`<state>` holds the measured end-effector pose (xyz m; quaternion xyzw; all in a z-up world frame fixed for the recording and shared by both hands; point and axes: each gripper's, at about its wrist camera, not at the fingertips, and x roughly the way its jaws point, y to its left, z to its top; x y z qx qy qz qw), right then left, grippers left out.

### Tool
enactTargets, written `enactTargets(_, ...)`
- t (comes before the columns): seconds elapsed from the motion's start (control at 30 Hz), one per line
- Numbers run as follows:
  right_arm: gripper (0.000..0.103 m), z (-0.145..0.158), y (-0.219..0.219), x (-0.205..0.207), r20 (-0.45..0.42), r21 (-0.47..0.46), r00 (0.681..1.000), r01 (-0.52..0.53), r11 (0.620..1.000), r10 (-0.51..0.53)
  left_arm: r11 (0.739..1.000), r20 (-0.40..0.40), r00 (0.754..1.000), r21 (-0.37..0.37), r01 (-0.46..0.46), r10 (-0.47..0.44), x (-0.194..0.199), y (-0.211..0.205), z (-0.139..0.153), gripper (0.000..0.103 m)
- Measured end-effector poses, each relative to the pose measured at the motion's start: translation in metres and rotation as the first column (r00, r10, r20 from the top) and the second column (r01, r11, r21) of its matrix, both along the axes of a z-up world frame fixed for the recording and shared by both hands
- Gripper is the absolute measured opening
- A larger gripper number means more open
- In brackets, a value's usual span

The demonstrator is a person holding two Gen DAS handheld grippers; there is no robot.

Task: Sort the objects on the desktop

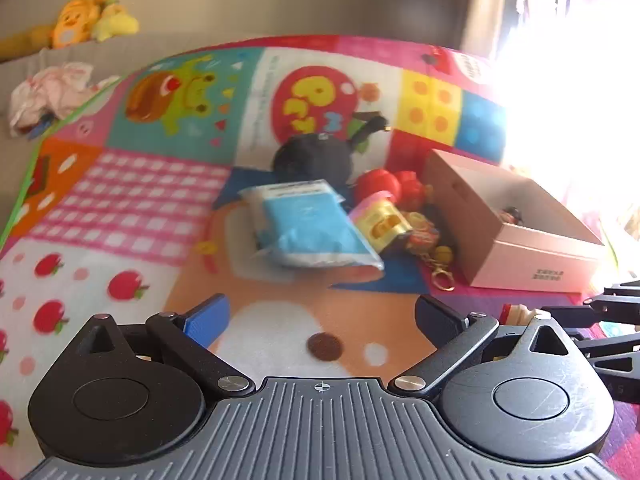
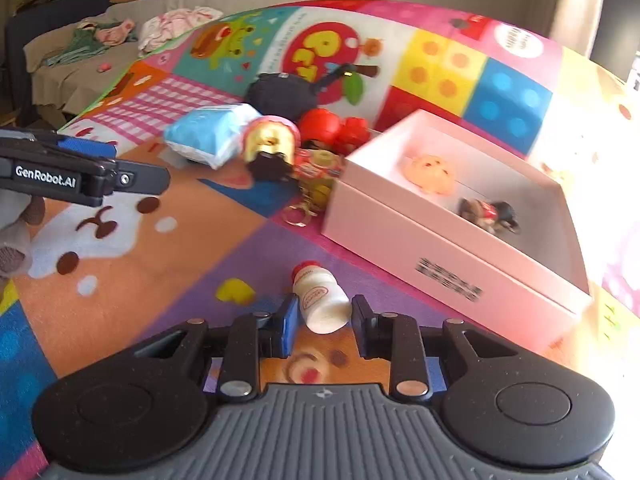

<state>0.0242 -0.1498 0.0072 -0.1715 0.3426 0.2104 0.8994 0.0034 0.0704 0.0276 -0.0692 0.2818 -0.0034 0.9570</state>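
Note:
My right gripper (image 2: 322,316) is shut on a small white yogurt-drink bottle (image 2: 322,300) with a red cap, low over the mat, near the pink box's front left. The pink box (image 2: 448,264) holds a peach toy (image 2: 430,172) and a dark figure (image 2: 490,210). My left gripper (image 1: 320,316) is open and empty above the mat, short of a pile: blue tissue pack (image 1: 312,228), pink-and-yellow toy (image 1: 380,220), red toys (image 1: 390,186), black pouch (image 1: 314,156), keychain (image 1: 438,264). The pile also shows in the right wrist view (image 2: 216,132).
A colourful play mat (image 2: 168,256) covers the surface. The box (image 1: 532,268) lies right of the pile. The left gripper's side (image 2: 80,176) shows at the right view's left edge. Clothes (image 2: 176,26) and plush toys (image 1: 92,16) lie on a couch behind. Strong glare at the right.

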Motion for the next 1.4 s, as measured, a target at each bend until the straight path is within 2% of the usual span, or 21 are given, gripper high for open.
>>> enactTargets(0.07,0.028,0.0,-0.024,-0.003,-0.003,0.015,0.999,0.053,0.998,-0.053,0.996,0.04,0.998,0.069,0.05,-0.052,0.009,-0.017,0.01,0.101)
enactTargets(0.13,0.032,0.0,-0.045,-0.006,-0.016,0.054,0.994,0.108,0.993,-0.107,0.985,0.068,0.992,0.142,0.093,-0.104,0.023,-0.034,0.017,0.101)
enactTargets(0.17,0.039,-0.001,-0.055,-0.007,-0.022,0.079,0.991,0.134,0.988,-0.133,0.978,0.066,0.989,0.171,0.117,-0.129,0.031,-0.041,0.018,0.101)
enactTargets(0.2,0.045,-0.002,-0.063,-0.009,-0.024,0.105,0.988,0.157,0.982,-0.155,0.971,0.053,0.986,0.192,0.143,-0.156,0.04,-0.048,0.018,0.095)
enactTargets(0.23,0.047,-0.004,-0.068,-0.011,-0.026,0.123,0.985,0.171,0.978,-0.169,0.964,0.029,0.985,0.213,0.159,-0.169,0.052,-0.054,0.016,0.088)
enactTargets(0.27,0.049,-0.007,-0.074,-0.014,-0.029,0.139,0.983,0.185,0.973,-0.182,0.959,0.003,0.986,0.236,0.159,-0.164,0.063,-0.059,0.012,0.072)
enactTargets(0.33,0.053,-0.014,-0.08,-0.017,-0.035,0.158,0.98,0.198,0.967,-0.195,0.95,-0.014,0.99,0.279,0.139,-0.141,0.079,-0.066,0.006,0.073)
enactTargets(0.4,0.061,-0.02,-0.084,-0.022,-0.02,0.181,0.978,0.209,0.961,-0.209,0.942,-0.005,0.992,0.314,0.119,-0.124,0.089,-0.069,0.002,0.085)
enactTargets(0.43,0.063,-0.02,-0.085,-0.022,-0.02,0.187,0.978,0.207,0.96,-0.207,0.937,-0.009,0.993,0.33,0.116,-0.12,0.094,-0.069,-0.001,0.086)
enactTargets(0.5,0.071,-0.019,-0.089,-0.022,-0.022,0.213,0.978,0.208,0.955,-0.208,0.93,-0.027,0.992,0.344,0.125,-0.124,0.104,-0.07,-0.003,0.085)
enactTargets(0.57,0.073,-0.02,-0.092,-0.018,-0.045,0.231,0.976,0.216,0.949,-0.211,0.92,-0.046,0.99,0.364,0.144,-0.136,0.11,-0.074,-0.006,0.082)
enactTargets(0.63,0.075,-0.02,-0.094,-0.016,-0.054,0.249,0.976,0.218,0.944,-0.211,0.914,-0.051,0.987,0.372,0.162,-0.154,0.112,-0.077,-0.008,0.074)
enactTargets(0.7,0.077,-0.02,-0.094,-0.017,-0.053,0.252,0.975,0.22,0.942,-0.214,0.908,-0.057,0.987,0.385,0.163,-0.153,0.112,-0.08,-0.007,0.06)
enactTargets(0.87,0.083,-0.021,-0.095,-0.016,-0.06,0.258,0.973,0.233,0.938,-0.225,0.884,-0.072,0.977,0.415,0.213,-0.201,0.095,-0.086,-0.002,0.059)
enactTargets(0.97,0.084,-0.02,-0.095,-0.015,-0.059,0.256,0.971,0.239,0.937,-0.232,0.838,-0.062,0.966,0.486,0.247,-0.249,0.064,-0.095,0.002,0.059)
enactTargets(1.07,0.084,-0.021,-0.094,-0.015,-0.059,0.252,0.971,0.241,0.937,-0.233,0.752,-0.07,0.935,0.575,0.322,-0.347,0.024,-0.107,0.002,0.059)
enactTargets(1.13,0.085,-0.02,-0.093,-0.014,-0.057,0.246,0.971,0.241,0.939,-0.234,0.717,-0.091,0.919,0.599,0.358,-0.383,0.005,-0.111,-0.001,0.058)
enactTargets(1.2,0.086,-0.02,-0.093,-0.015,-0.054,0.239,0.97,0.244,0.94,-0.238,0.722,-0.103,0.911,0.577,0.381,-0.398,-0.007,-0.113,-0.001,0.055)
enactTargets(1.4,0.089,-0.022,-0.092,-0.014,-0.054,0.223,0.966,0.258,0.94,-0.252,0.813,-0.081,0.901,0.402,0.421,-0.426,-0.03,-0.109,0.008,0.062)
